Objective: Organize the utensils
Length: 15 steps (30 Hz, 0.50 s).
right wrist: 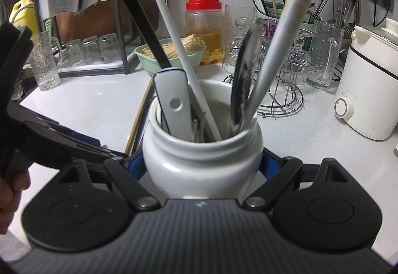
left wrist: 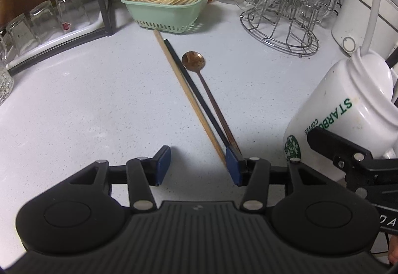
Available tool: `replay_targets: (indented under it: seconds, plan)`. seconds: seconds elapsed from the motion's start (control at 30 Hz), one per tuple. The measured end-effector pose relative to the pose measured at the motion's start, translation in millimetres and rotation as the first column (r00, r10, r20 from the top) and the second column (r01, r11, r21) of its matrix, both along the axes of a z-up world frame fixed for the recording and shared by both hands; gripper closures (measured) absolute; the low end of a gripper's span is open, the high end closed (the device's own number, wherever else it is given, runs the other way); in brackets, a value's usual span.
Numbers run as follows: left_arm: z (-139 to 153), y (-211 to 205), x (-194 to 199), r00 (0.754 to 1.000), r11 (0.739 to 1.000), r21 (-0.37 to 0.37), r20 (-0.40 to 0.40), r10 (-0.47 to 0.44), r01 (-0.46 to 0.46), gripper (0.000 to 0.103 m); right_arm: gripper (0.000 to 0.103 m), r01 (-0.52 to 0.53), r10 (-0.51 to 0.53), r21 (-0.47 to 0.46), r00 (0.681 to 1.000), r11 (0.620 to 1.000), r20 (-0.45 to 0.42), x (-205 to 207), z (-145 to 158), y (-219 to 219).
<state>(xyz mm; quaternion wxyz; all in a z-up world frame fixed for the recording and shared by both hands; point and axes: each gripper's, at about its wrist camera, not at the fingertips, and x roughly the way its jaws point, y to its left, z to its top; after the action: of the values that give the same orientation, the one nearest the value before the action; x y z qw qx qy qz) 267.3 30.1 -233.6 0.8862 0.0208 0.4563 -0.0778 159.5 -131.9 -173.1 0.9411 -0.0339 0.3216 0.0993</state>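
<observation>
On the white counter lie a wooden chopstick (left wrist: pixel 184 89), a black chopstick (left wrist: pixel 196 97) and a brown long-handled spoon (left wrist: pixel 194 61), side by side. Their near ends reach the right finger of my left gripper (left wrist: pixel 199 167), which is open and low over the counter. My right gripper (right wrist: pixel 202 164) is shut on a white Starbucks mug (right wrist: pixel 201 162), tilted in the left wrist view (left wrist: pixel 348 109). The mug holds several utensils, among them a white-handled tool (right wrist: pixel 174 104) and a long white handle (right wrist: pixel 281 32).
A green basket of wooden sticks (left wrist: pixel 166 12) stands behind the chopsticks. A wire rack of glasses (left wrist: pixel 281 25) is at the back right, a white appliance (right wrist: pixel 370 89) further right. Upturned glasses (left wrist: pixel 47 20) sit on a tray at left. A red-lidded jar (right wrist: pixel 204 25) stands at the back.
</observation>
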Motion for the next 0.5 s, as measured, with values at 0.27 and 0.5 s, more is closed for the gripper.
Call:
replay_targets:
  seconds: [0.27,0.5]
  plan:
    - [2,1,-5,0.998,0.999,0.005,0.018,0.052,-0.052,0.063,0.012,-0.016,0.016,0.000,1.000,1.000,0.002,2,0,0]
    - [4,-9,-10,0.998,0.999,0.000,0.044,0.054,-0.054,0.102,0.012,-0.032,0.032,-0.002,0.999,0.999,-0.002,5,0,-1]
